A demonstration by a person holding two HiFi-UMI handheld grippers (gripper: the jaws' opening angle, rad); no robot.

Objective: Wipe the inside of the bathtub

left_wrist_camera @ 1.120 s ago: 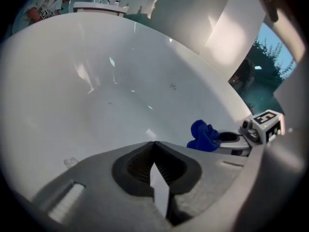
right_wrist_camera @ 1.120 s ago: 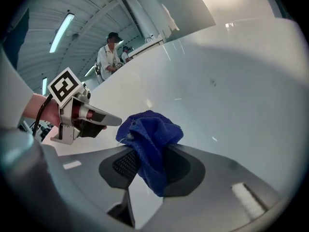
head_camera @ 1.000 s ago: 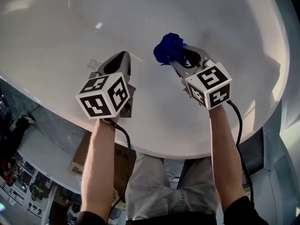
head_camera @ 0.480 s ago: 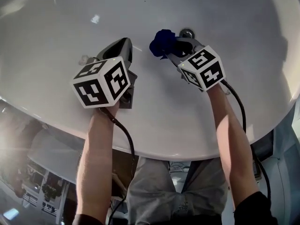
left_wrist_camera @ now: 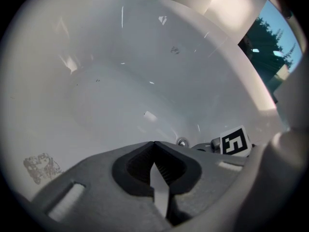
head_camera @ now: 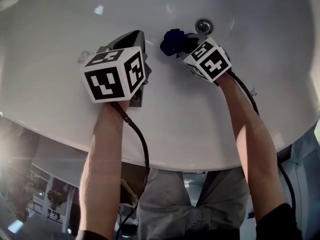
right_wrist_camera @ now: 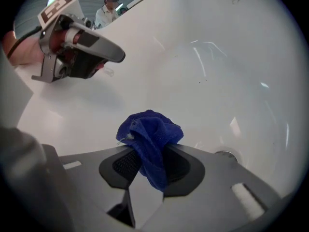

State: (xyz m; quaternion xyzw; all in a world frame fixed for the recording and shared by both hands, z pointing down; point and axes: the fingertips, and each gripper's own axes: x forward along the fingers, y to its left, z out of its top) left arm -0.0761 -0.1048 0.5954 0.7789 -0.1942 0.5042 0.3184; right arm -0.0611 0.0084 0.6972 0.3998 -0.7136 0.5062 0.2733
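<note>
Looks like the wiping step is on. The right gripper (head_camera: 184,43) has its jaws clamped tight on a bunched blue cloth (head_camera: 172,41), low inside the white bathtub (head_camera: 60,24). The drain (head_camera: 203,26) sits at about 1 o'clock from the cloth. Can't tell if the cloth actually touches the surface. The left gripper (head_camera: 131,36), at 9 o'clock from the right one, has its jaws pressed together on nothing. The next move probably needs the cloth pushed against the tub and swept across.

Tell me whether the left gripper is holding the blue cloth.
No, the left gripper has its jaws shut together on nothing; the blue cloth is clamped in the right gripper.
</note>
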